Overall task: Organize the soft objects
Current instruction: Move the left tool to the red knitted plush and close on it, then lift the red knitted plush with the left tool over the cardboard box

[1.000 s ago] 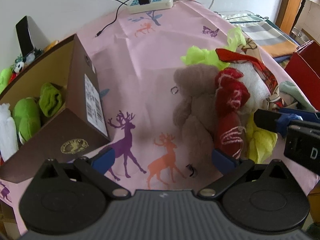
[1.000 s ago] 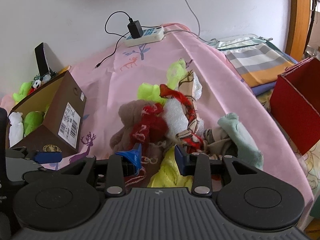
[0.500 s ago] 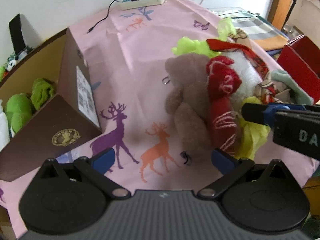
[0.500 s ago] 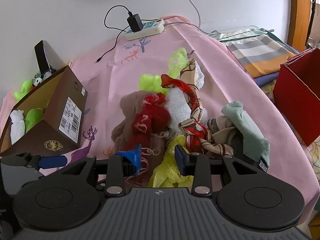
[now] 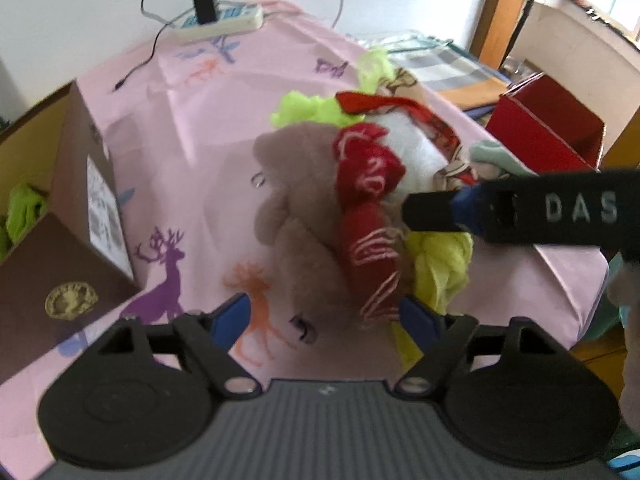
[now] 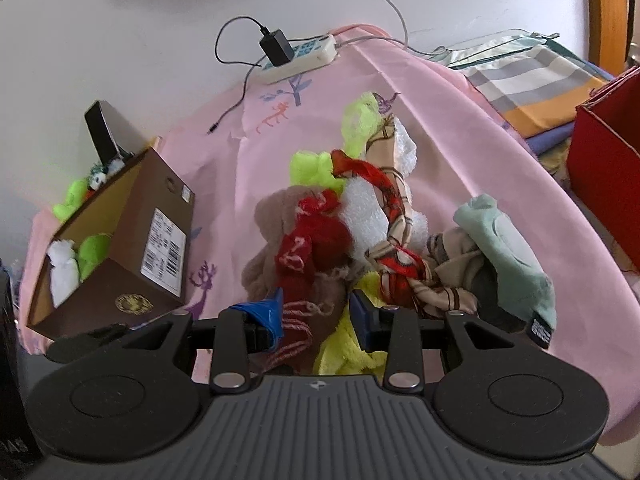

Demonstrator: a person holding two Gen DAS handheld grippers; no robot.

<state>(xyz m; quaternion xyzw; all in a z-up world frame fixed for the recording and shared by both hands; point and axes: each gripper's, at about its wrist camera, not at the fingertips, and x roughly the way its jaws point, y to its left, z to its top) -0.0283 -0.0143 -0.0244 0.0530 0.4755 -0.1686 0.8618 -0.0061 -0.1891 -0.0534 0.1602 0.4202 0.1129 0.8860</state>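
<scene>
A brown plush bear [image 5: 296, 208] with a red knitted scarf [image 5: 368, 184] lies on the pink cloth at the left of a pile of soft things. My left gripper [image 5: 326, 316] straddles the bear's lower end. Its jaws are closing, and the pads do not press on the bear. My right gripper [image 6: 316, 312] sits over the pile's near side, jaws narrowly apart, with scarf fringe and brown plush [image 6: 268, 220] between them. I cannot tell if they pinch. In the left wrist view the right gripper [image 5: 416, 212] reaches in beside the scarf.
An open brown box [image 6: 132, 248] with green and white soft things stands at the left. A red box [image 6: 600, 168] is at the right, and a power strip [image 6: 300, 56] at the back. The pile holds a white towel [image 6: 368, 216], a patterned scarf [image 6: 396, 216], a mint cloth [image 6: 504, 248] and yellow-green cloths [image 5: 440, 268].
My left gripper's fingers have come closer together around the bear, and its view has tipped down onto the pile. The right gripper now reaches farther left across the left wrist view.
</scene>
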